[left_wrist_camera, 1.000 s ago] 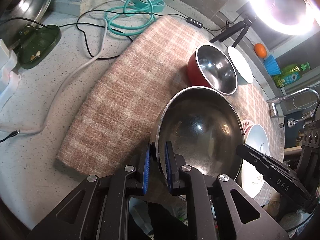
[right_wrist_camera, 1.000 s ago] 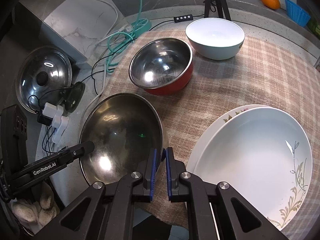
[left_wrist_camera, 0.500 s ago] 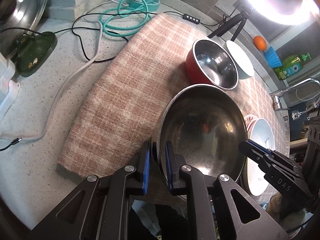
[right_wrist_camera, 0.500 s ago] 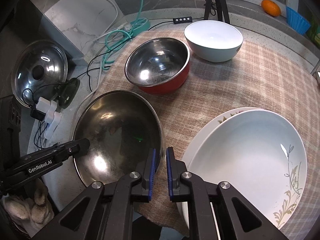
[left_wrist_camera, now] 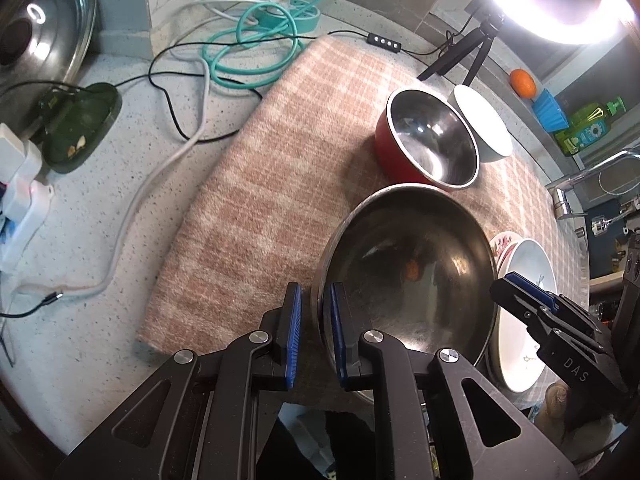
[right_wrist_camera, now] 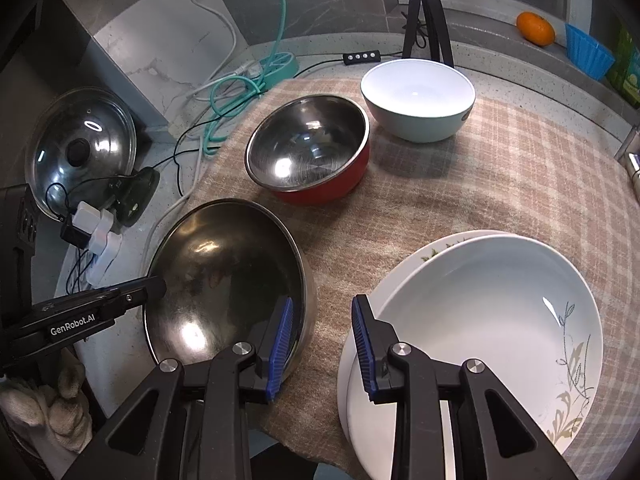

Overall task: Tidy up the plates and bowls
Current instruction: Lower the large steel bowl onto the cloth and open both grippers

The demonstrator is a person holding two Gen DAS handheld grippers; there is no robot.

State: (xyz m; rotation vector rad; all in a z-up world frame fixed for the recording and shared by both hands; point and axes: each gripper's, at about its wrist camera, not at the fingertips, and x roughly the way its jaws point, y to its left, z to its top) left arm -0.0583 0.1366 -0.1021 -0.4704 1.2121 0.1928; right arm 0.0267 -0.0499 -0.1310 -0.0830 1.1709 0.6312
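A large steel bowl (left_wrist_camera: 412, 272) (right_wrist_camera: 224, 280) sits at the near edge of the checked cloth (left_wrist_camera: 260, 200). My left gripper (left_wrist_camera: 314, 336) is shut on its near-left rim. My right gripper (right_wrist_camera: 322, 344) straddles the bowl's right rim; its jaws are opening and the pads stand clear of the metal. To its right a white deep plate (right_wrist_camera: 480, 320) lies on a floral plate (right_wrist_camera: 452, 242). Farther back stand a red bowl with a steel inside (right_wrist_camera: 308, 152) and a white bowl (right_wrist_camera: 416, 96).
A pot lid (right_wrist_camera: 80, 152), chargers (right_wrist_camera: 96, 228) and tangled cables (left_wrist_camera: 248, 52) crowd the counter left of the cloth. A tripod (right_wrist_camera: 424, 20), an orange (right_wrist_camera: 535, 28), a blue cup (right_wrist_camera: 588, 54) and a tap (left_wrist_camera: 576, 176) line the back. A gloved hand (right_wrist_camera: 52, 400) shows at lower left.
The right gripper's jaws have spread apart and let go of the steel bowl's rim. The left gripper still clamps the opposite rim.
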